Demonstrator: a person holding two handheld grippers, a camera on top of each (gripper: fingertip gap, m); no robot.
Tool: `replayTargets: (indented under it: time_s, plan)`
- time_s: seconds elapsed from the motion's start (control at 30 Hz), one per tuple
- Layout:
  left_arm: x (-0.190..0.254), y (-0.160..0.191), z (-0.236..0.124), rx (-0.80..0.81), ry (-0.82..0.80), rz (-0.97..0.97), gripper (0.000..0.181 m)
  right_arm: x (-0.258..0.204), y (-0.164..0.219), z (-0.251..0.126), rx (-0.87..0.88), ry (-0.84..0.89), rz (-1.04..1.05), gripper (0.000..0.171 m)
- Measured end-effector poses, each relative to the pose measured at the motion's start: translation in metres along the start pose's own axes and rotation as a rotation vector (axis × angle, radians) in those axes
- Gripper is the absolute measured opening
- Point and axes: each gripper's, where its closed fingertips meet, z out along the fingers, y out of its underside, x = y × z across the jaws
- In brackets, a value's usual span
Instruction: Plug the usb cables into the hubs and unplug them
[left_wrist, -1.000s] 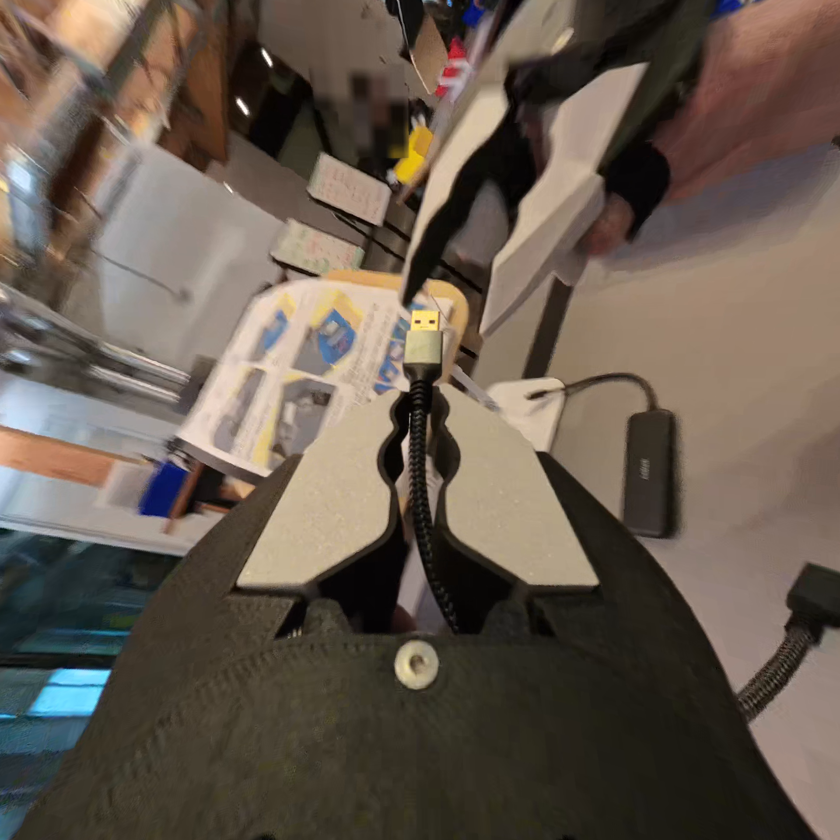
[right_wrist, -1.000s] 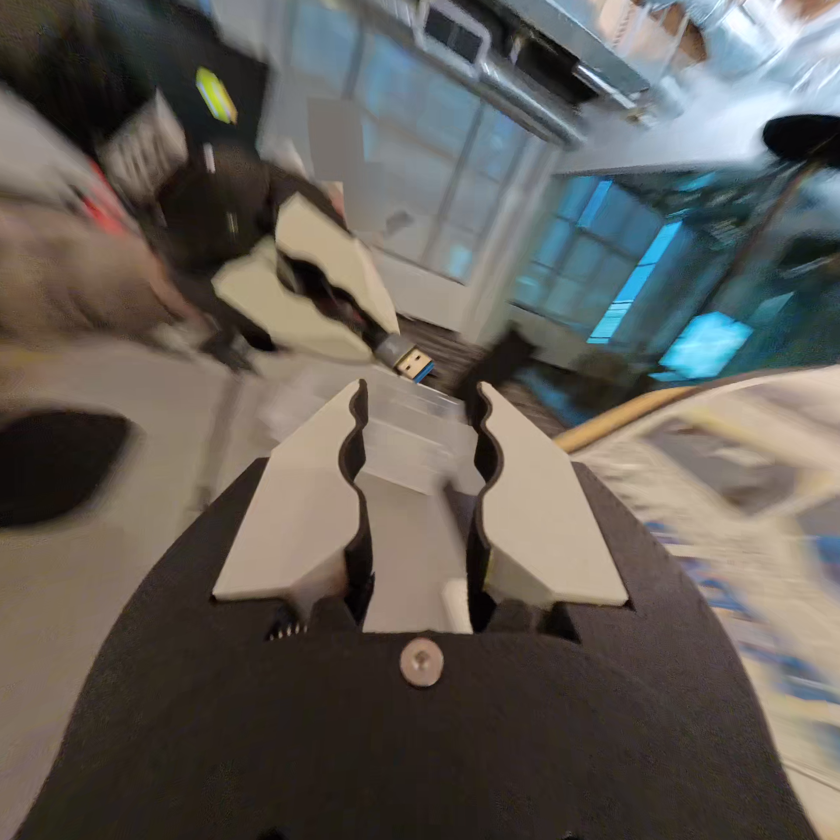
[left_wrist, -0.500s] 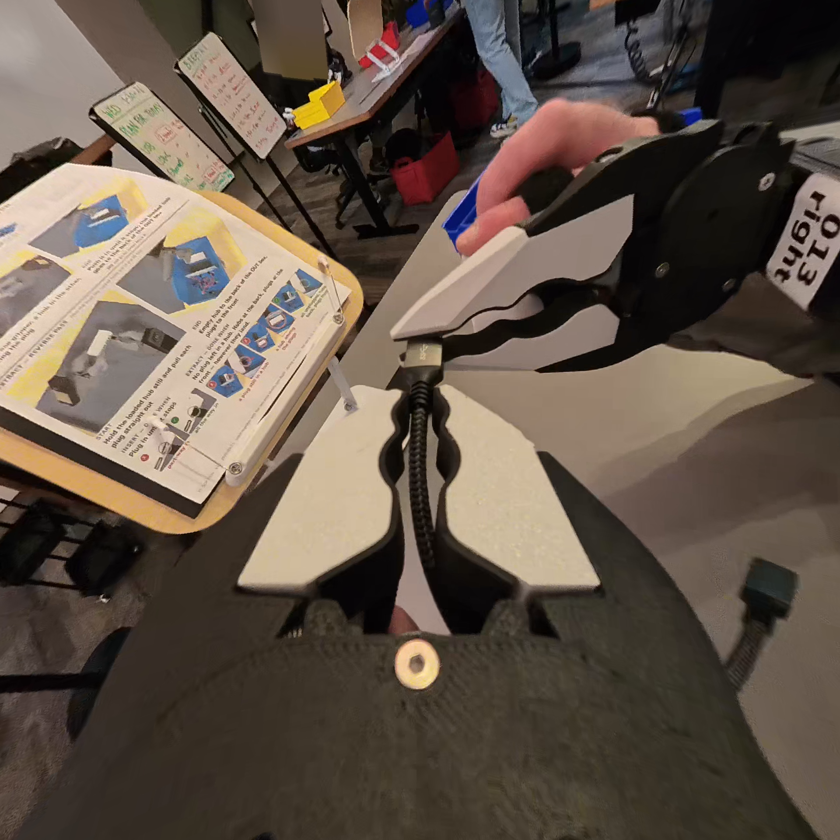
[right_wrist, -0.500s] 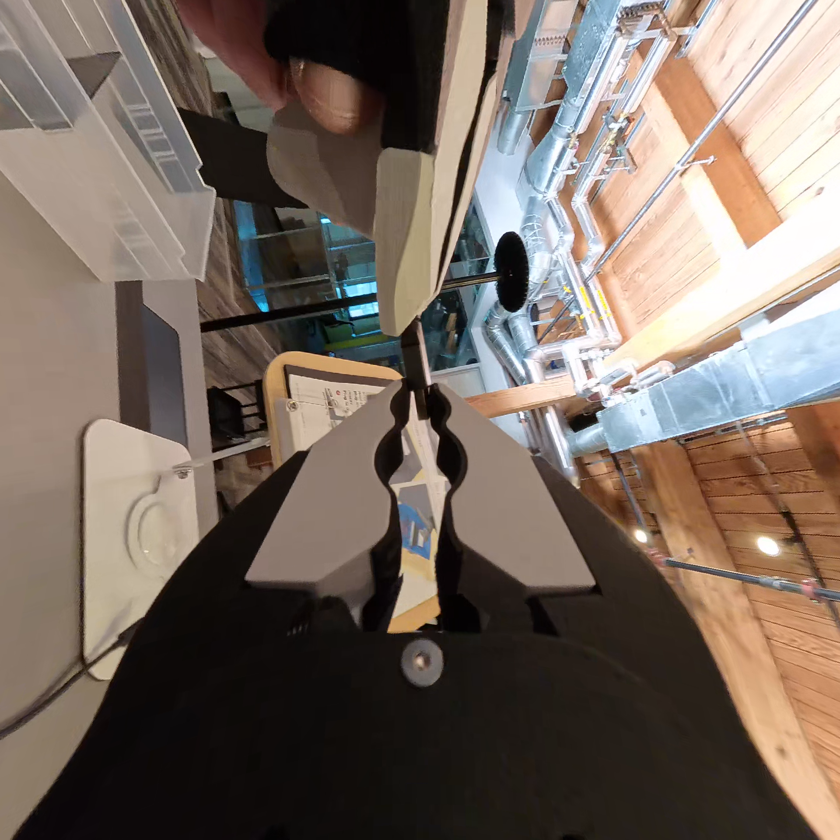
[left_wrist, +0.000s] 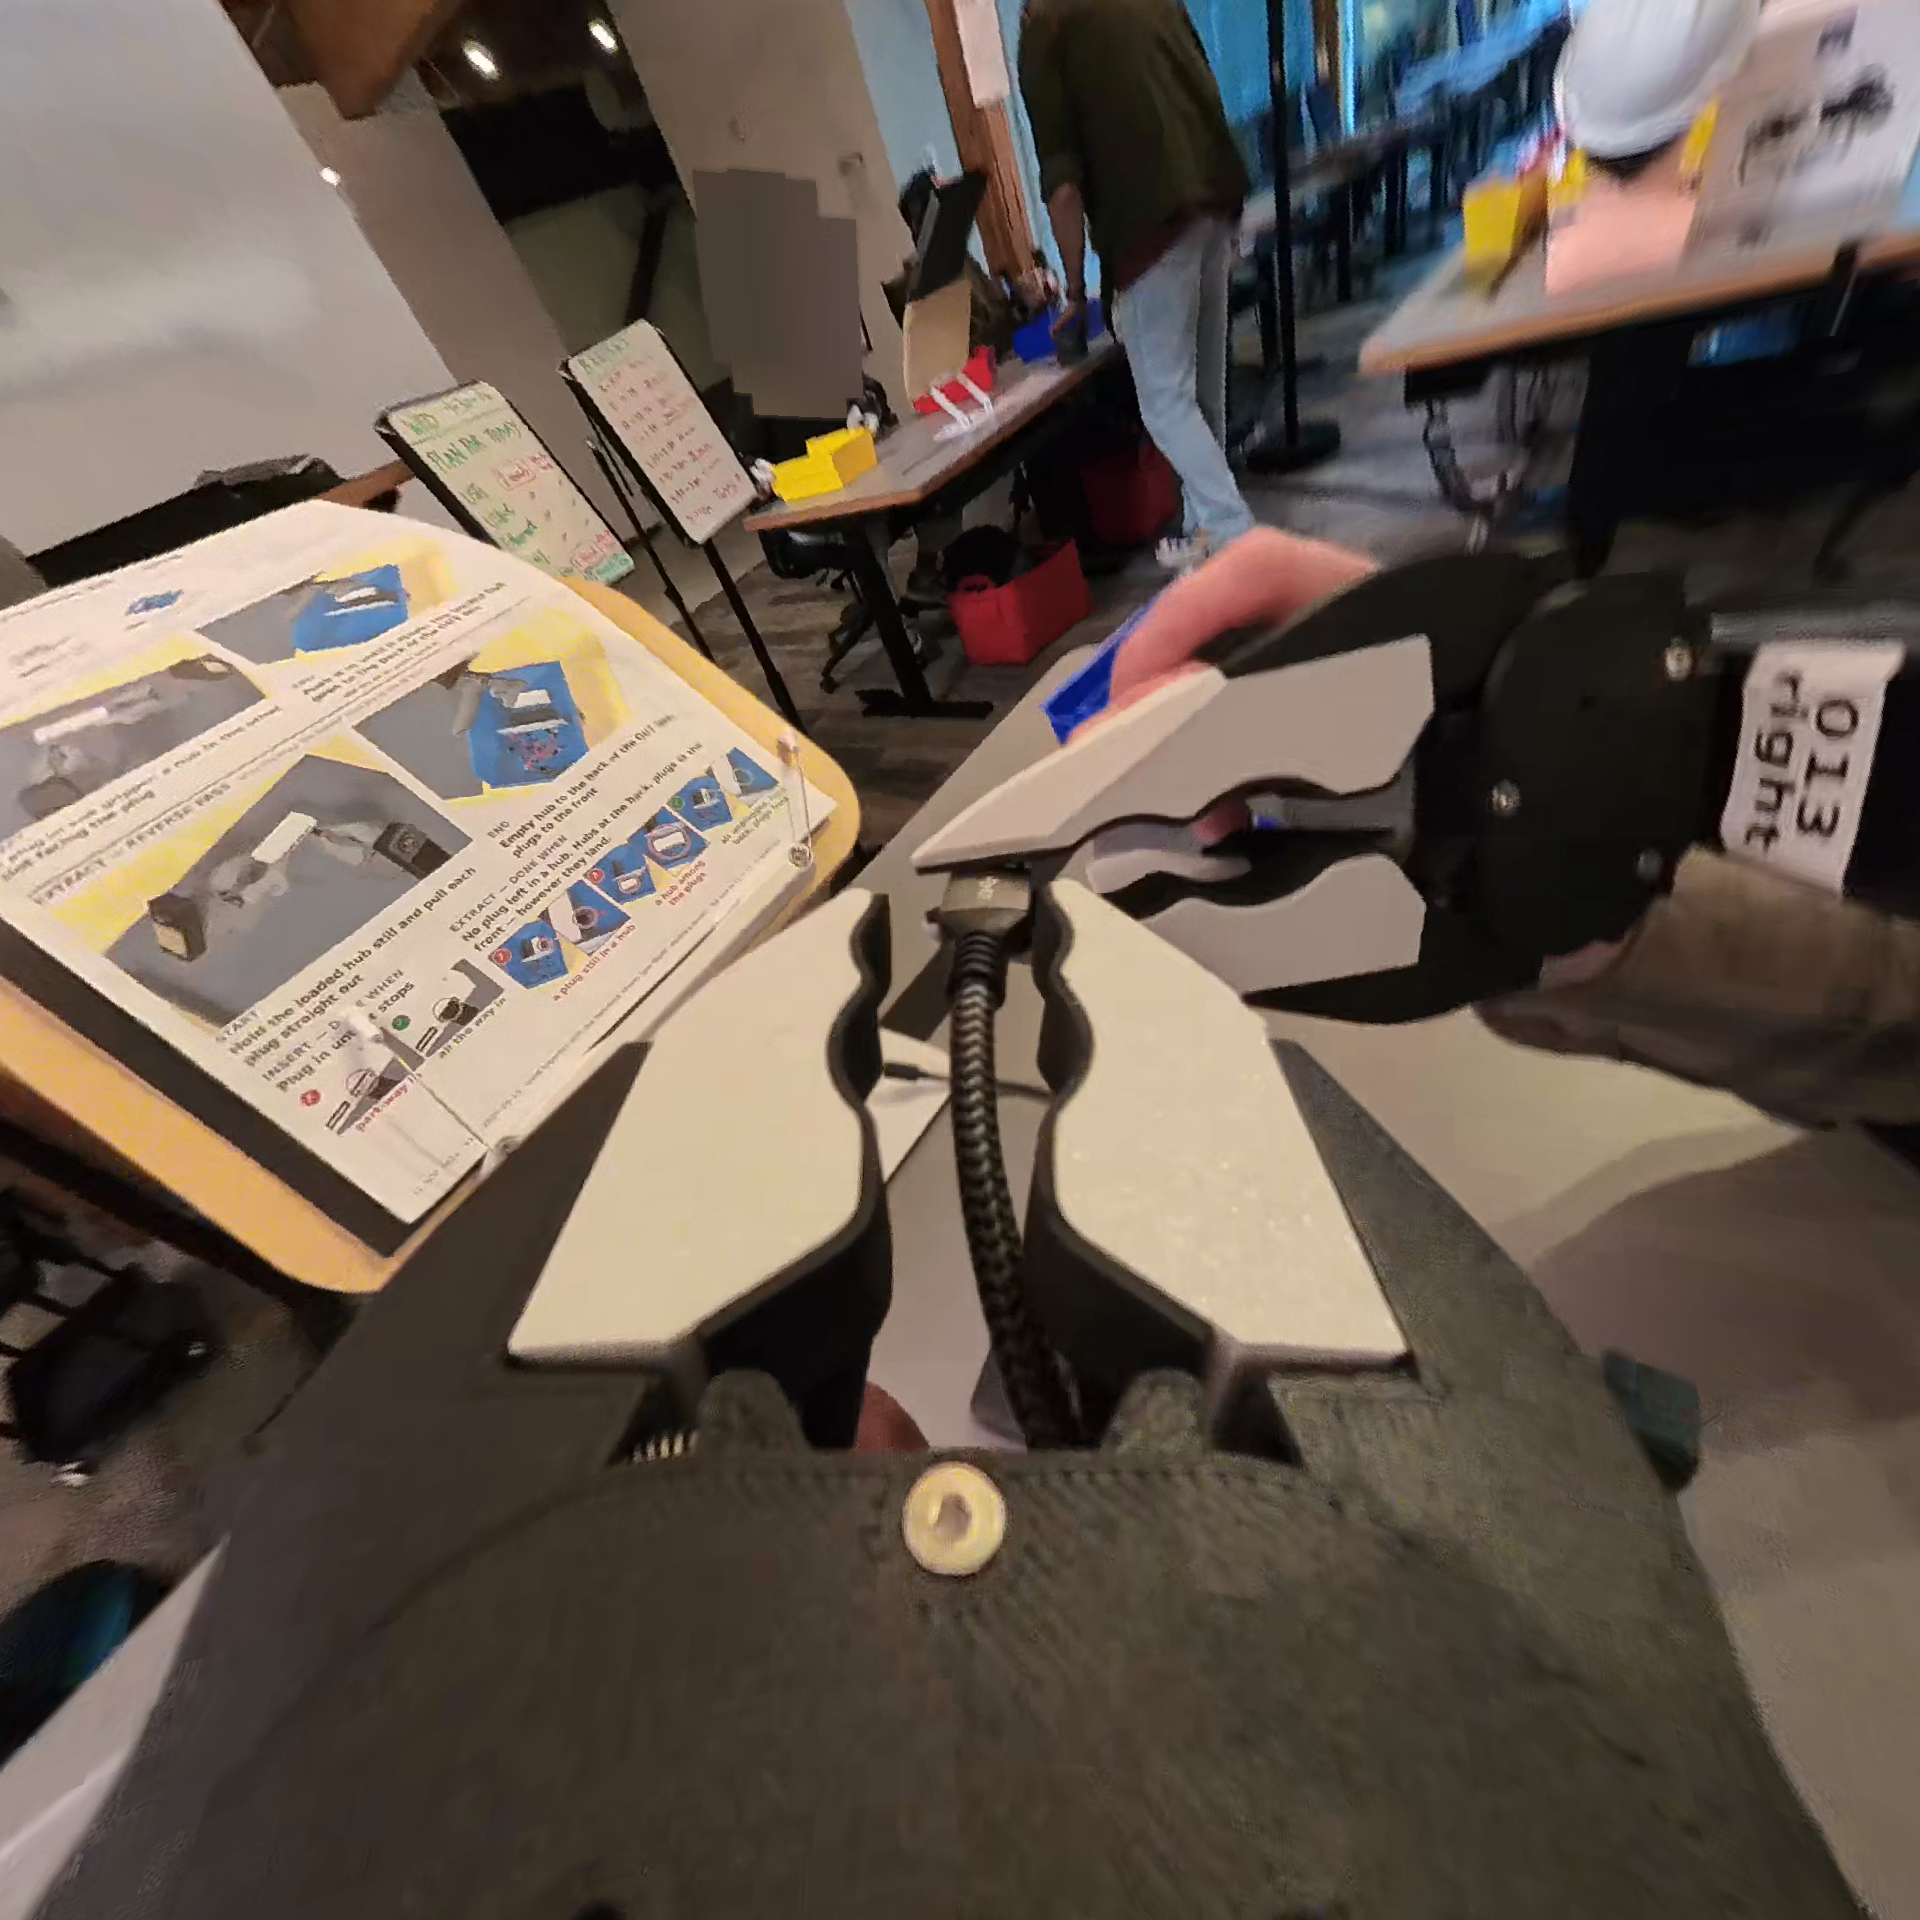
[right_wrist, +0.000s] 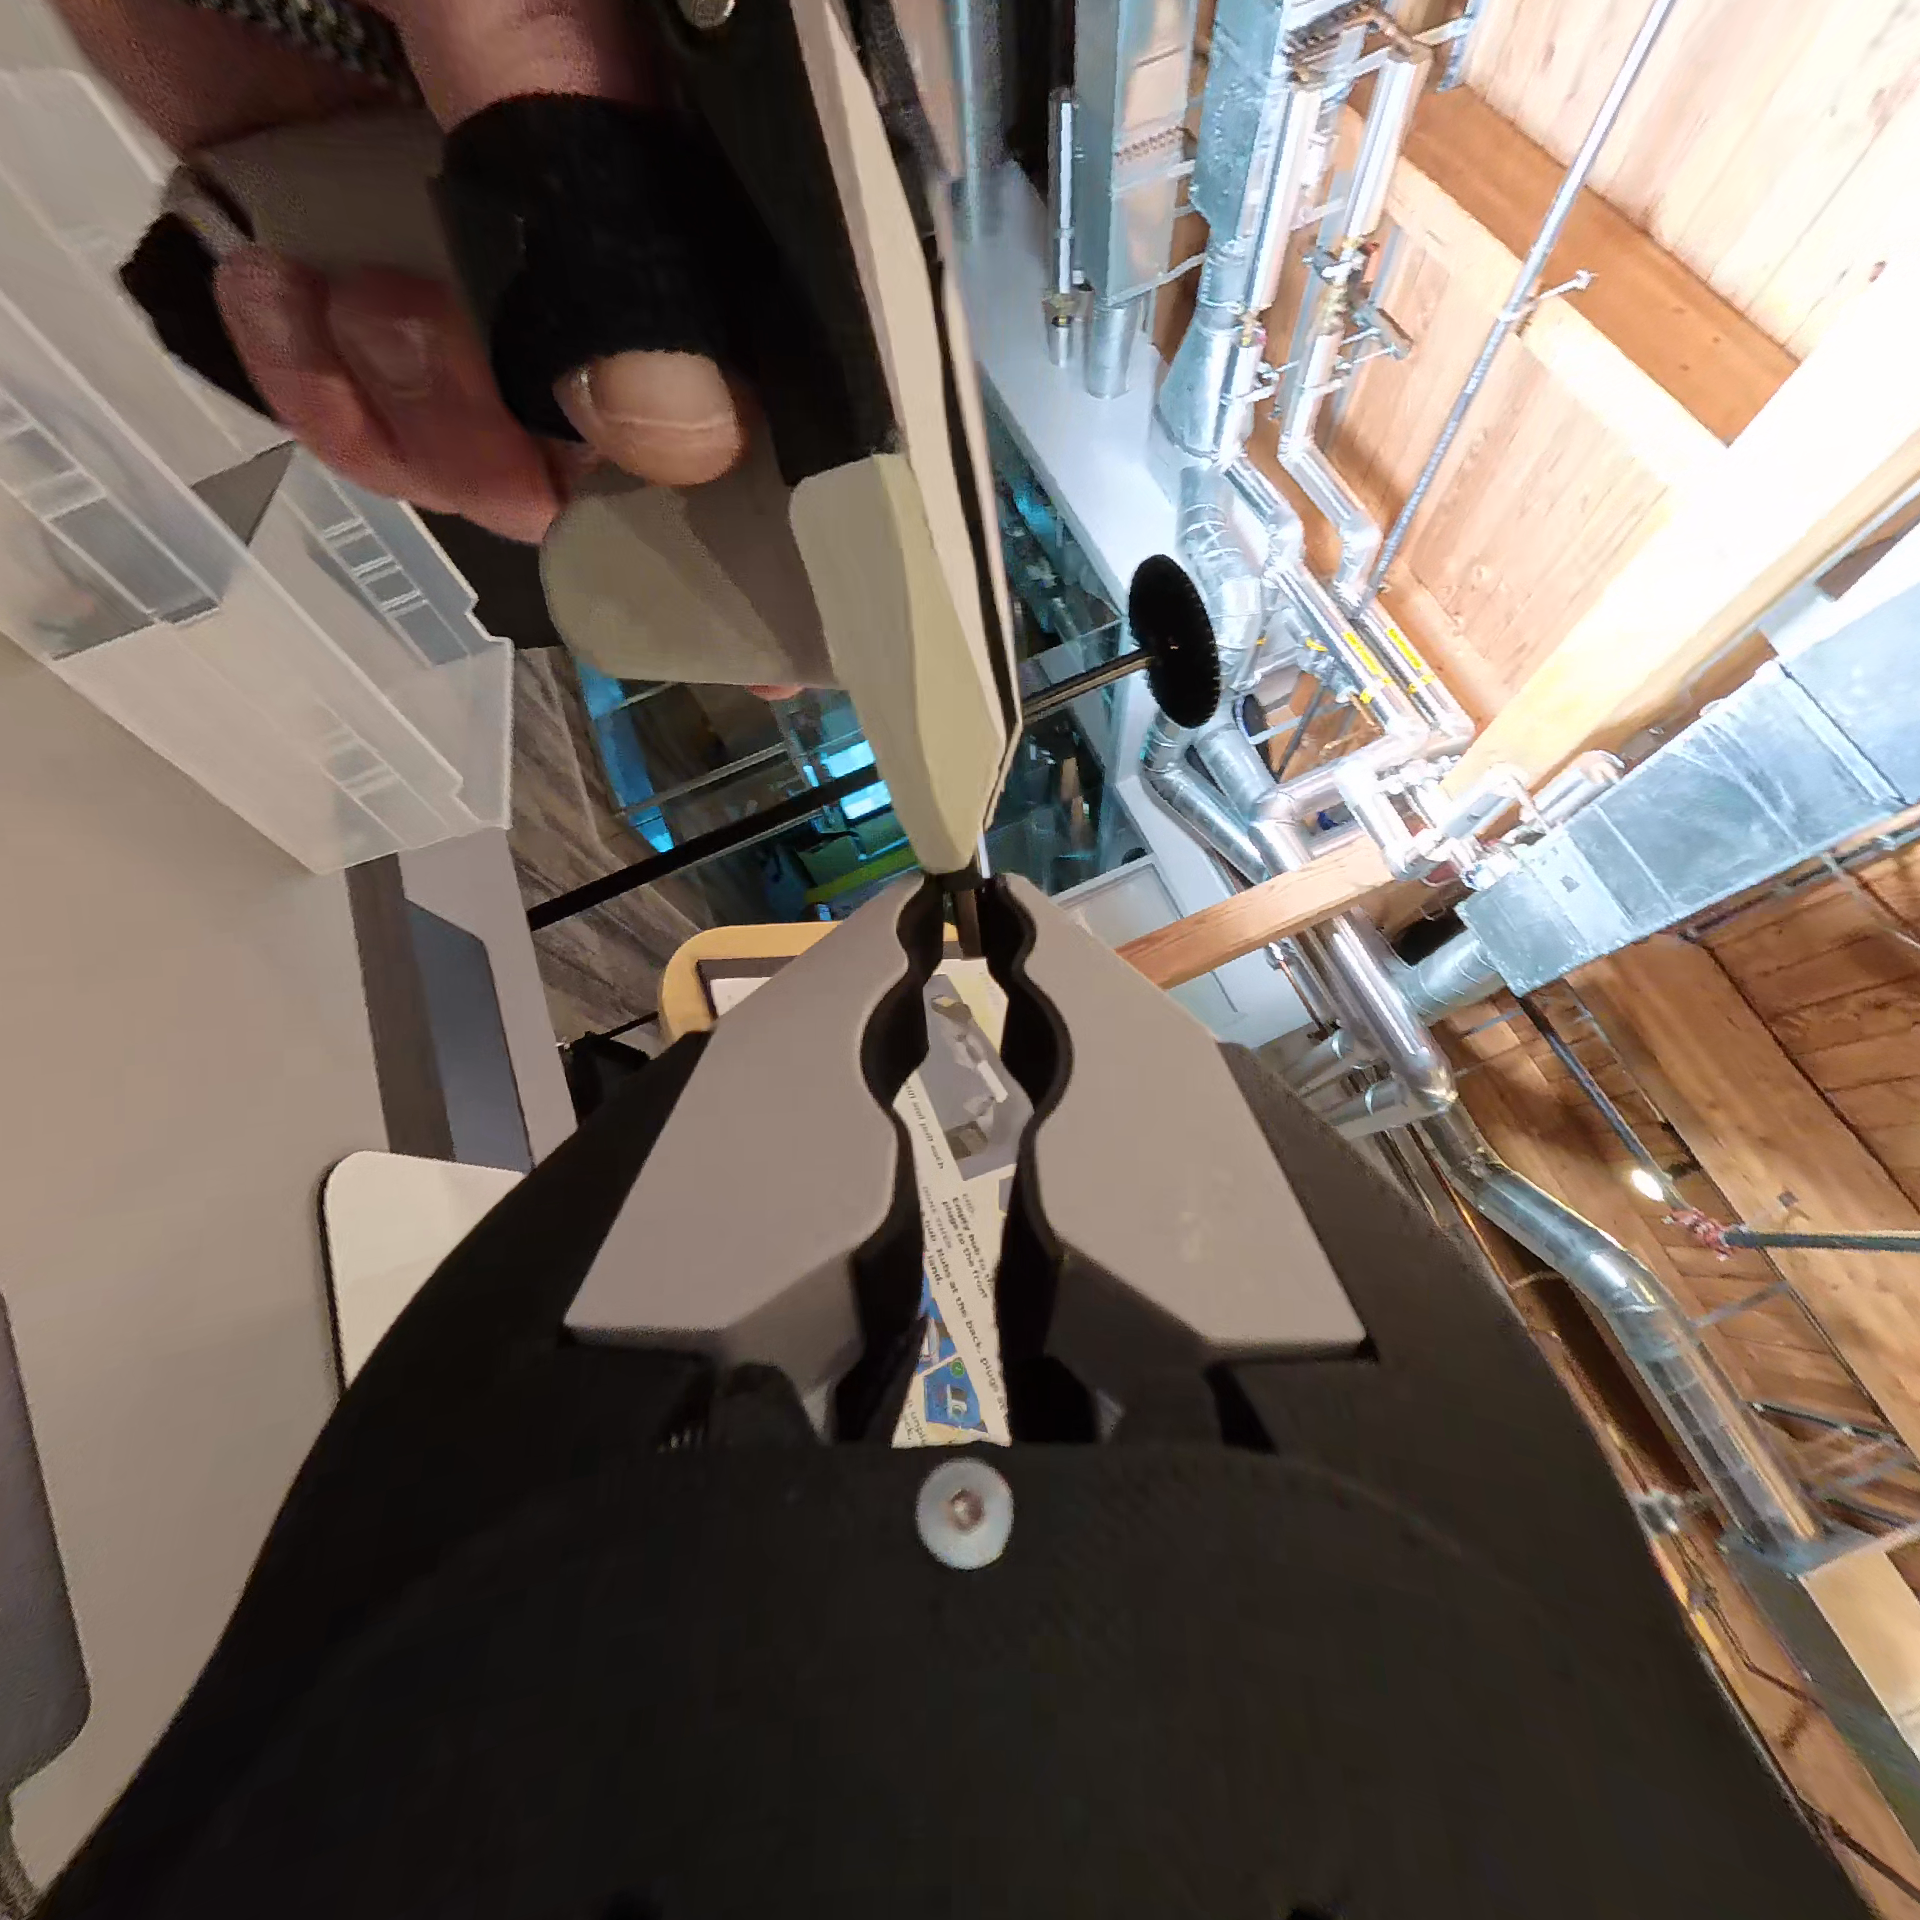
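A USB plug (left_wrist: 982, 899) on a black braided cable (left_wrist: 982, 1122) is held in the air above the grey table (left_wrist: 1558, 1195). My left gripper (left_wrist: 961, 914) is open, and the cable runs loose down the gap between its fingers. My right gripper (left_wrist: 997, 871) comes in from the right and pinches the plug at its tips. In the right wrist view my right gripper (right_wrist: 961, 914) is shut on the dark plug (right_wrist: 968, 925), with the left gripper's (right_wrist: 951, 852) pale fingers edge-on just above it. No hub is in view.
A picture instruction sheet on a wooden board (left_wrist: 395, 831) stands to the left. A clear plastic bin (right_wrist: 260, 623) and a white pad (right_wrist: 416, 1247) lie on the table. Another dark connector (left_wrist: 1652, 1413) lies at the right. People stand at tables behind. Only a small space, under 4 cm, lies between the two pairs of fingers.
My right gripper came in and shut on the plug. My left gripper, shut on the cable before, has spread its fingers and let go.
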Motion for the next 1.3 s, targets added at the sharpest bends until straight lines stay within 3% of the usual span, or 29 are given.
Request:
replayTargets:
  time_s: [0.1, 0.6, 0.67, 0.87, 0.97, 1.1, 1.3]
  plan:
    - [0.002, -0.002, -0.001, 0.052, 0.022, -0.088, 0.021, 0.001, -0.001, 0.001, -0.016, 0.038, -0.038, 0.005]
    - [0.002, -0.001, -0.003, 0.073, -0.031, -0.015, 0.017, 0.005, -0.002, 0.003, -0.004, 0.041, -0.006, 0.006]
    - [-0.002, -0.003, -0.002, 0.085, -0.044, -0.017, 0.017, 0.007, 0.003, 0.003, -0.021, 0.030, 0.015, 0.021]
    - [-0.009, 0.001, 0.014, 0.074, 0.025, -0.103, 0.017, 0.016, 0.025, -0.005, -0.066, 0.015, -0.108, 0.025]
    - [-0.003, 0.002, 0.026, 0.070, 0.100, -0.185, 0.017, 0.007, 0.025, -0.006, -0.061, -0.014, -0.232, 0.023]
    - [0.000, 0.007, 0.035, 0.068, 0.145, -0.219, 0.017, 0.005, 0.029, -0.005, -0.075, -0.006, -0.257, 0.007]
    - [-0.002, 0.000, 0.034, 0.155, 0.027, -0.034, 0.018, 0.007, 0.028, -0.006, -0.073, -0.016, -0.172, 0.006]
